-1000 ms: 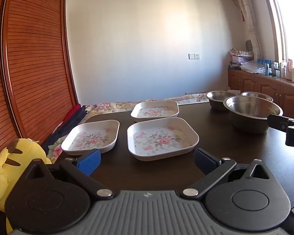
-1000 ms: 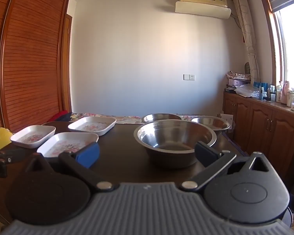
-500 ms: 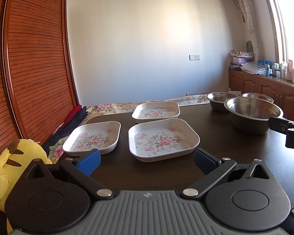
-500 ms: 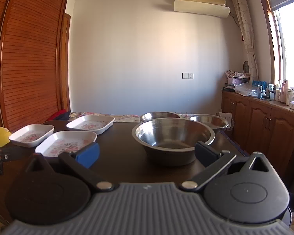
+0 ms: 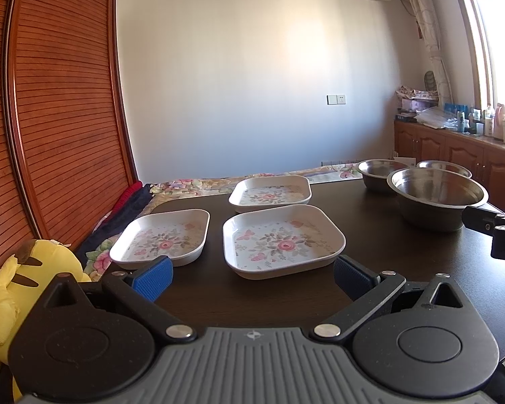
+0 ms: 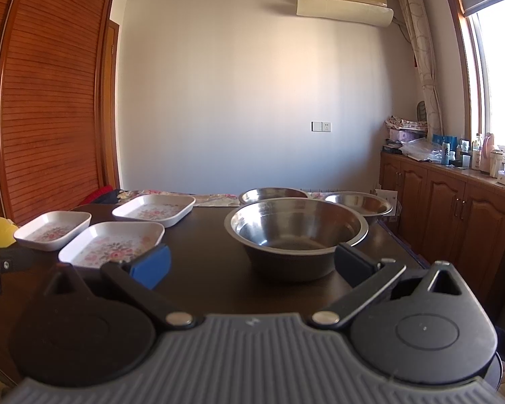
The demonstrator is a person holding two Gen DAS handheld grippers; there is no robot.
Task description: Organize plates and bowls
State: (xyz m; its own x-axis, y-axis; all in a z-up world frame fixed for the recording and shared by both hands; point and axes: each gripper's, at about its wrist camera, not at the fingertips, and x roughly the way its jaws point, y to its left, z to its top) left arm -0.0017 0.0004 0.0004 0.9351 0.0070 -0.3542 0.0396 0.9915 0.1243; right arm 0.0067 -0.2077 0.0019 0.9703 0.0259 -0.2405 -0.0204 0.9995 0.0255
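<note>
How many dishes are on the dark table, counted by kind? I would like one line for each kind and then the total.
Floral square plates: 3, near, left, far
Steel bowls: 3, large near, far left, far right
Total: 6 dishes on the table

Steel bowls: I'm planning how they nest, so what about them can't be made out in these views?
- Far left bowl: right wrist view, only its rim shows behind the big bowl.
- Far right bowl: left wrist view, mostly hidden by the big bowl.
- Their depths: cannot tell.
- Big bowl's base: right wrist view, in dark shadow.
</note>
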